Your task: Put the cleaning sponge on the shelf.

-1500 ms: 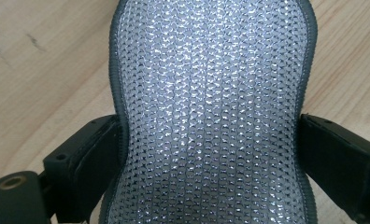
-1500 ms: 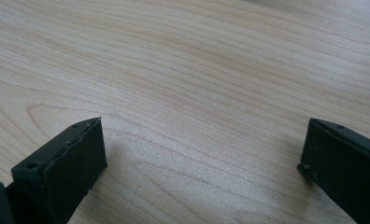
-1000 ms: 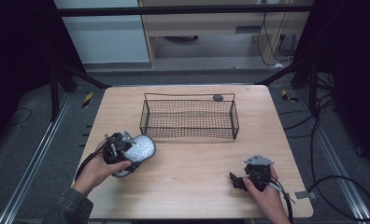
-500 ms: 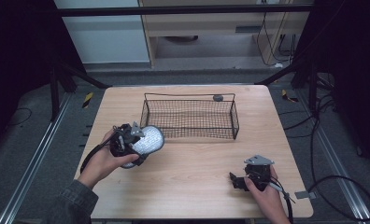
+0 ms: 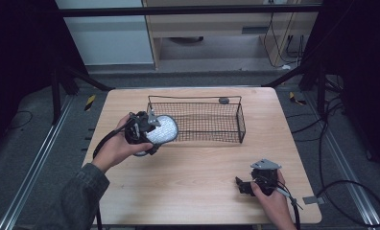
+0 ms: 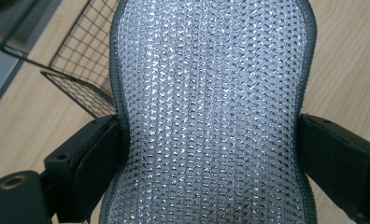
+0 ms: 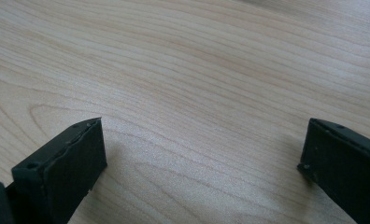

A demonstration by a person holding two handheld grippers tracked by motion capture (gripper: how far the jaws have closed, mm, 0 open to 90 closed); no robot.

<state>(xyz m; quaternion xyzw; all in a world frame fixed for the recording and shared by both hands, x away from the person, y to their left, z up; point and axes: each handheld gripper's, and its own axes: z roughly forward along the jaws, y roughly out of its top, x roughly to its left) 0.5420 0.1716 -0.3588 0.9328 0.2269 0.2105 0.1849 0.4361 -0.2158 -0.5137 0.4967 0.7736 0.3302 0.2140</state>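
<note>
The left tongs point(image 5: 154, 130) grip a silvery mesh pad point(image 6: 211, 112) by its two edges, lifted off the desk point(image 5: 197, 187) just beside the wire basket point(image 5: 238, 122)'s near-left corner; dropping it in looks like what remains. The left gripper view reveals the pad's glittering weave. The right tongs point(image 7: 202, 163) rest open and empty on bare wood.
</note>
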